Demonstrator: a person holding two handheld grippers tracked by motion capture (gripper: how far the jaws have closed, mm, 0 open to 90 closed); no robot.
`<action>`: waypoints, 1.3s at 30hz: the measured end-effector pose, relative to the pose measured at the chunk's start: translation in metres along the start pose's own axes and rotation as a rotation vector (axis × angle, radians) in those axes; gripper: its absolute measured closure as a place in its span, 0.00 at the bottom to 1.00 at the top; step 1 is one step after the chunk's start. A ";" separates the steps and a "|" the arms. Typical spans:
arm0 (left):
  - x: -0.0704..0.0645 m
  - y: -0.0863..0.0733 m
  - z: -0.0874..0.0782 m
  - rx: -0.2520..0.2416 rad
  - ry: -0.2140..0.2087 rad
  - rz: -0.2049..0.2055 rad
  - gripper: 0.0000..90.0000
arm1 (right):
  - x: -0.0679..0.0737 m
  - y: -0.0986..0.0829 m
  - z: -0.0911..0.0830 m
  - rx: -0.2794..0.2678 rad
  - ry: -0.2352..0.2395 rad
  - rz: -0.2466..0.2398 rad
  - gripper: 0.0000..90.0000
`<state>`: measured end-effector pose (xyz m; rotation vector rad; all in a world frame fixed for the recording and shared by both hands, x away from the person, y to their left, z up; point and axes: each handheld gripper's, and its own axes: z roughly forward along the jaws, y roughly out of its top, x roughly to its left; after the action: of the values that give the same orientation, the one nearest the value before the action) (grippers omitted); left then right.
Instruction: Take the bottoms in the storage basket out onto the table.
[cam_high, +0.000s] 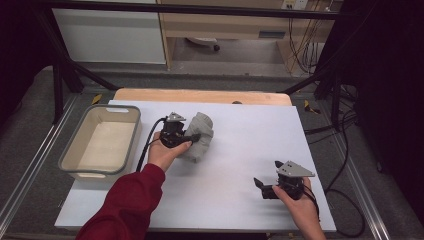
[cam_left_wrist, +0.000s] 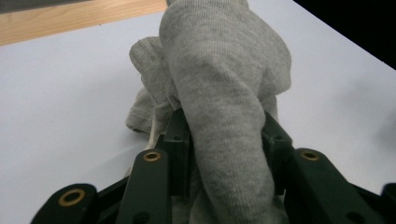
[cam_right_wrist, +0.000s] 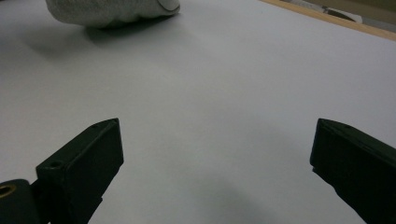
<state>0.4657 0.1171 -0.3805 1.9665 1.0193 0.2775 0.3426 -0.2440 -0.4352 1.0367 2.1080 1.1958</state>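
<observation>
A crumpled grey knit cloth (cam_high: 200, 136) lies on the white table sheet (cam_high: 240, 150), left of centre. My left gripper (cam_high: 192, 138) is shut on a fold of it; in the left gripper view the grey cloth (cam_left_wrist: 219, 93) bulges up between the two black jaws, with the left gripper (cam_left_wrist: 224, 140) clamped on both sides of the fold. My right gripper (cam_high: 260, 186) rests near the front right of the sheet, open with nothing between its jaws. In the right gripper view, the right gripper (cam_right_wrist: 215, 158) has its jaws wide apart over bare sheet, and the cloth (cam_right_wrist: 107, 11) lies far off at the top left.
A beige plastic bin (cam_high: 101, 141) stands at the left edge of the table, nothing visible inside it. A strip of bare wood (cam_high: 200, 96) runs along the far edge. Black frame bars and cables surround the table.
</observation>
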 end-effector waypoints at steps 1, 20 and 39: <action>-0.001 0.000 0.001 0.004 -0.002 0.002 0.70 | 0.000 0.000 0.000 0.000 -0.001 0.002 0.03; -0.019 -0.011 0.019 0.064 -0.035 0.007 0.68 | -0.001 0.000 -0.001 -0.002 -0.001 0.008 0.03; -0.036 -0.020 0.031 0.060 -0.041 0.020 0.63 | 0.000 0.000 0.000 -0.001 0.002 0.005 0.03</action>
<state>0.4483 0.0776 -0.4080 2.0288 0.9921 0.2191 0.3427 -0.2445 -0.4349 1.0409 2.1070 1.2010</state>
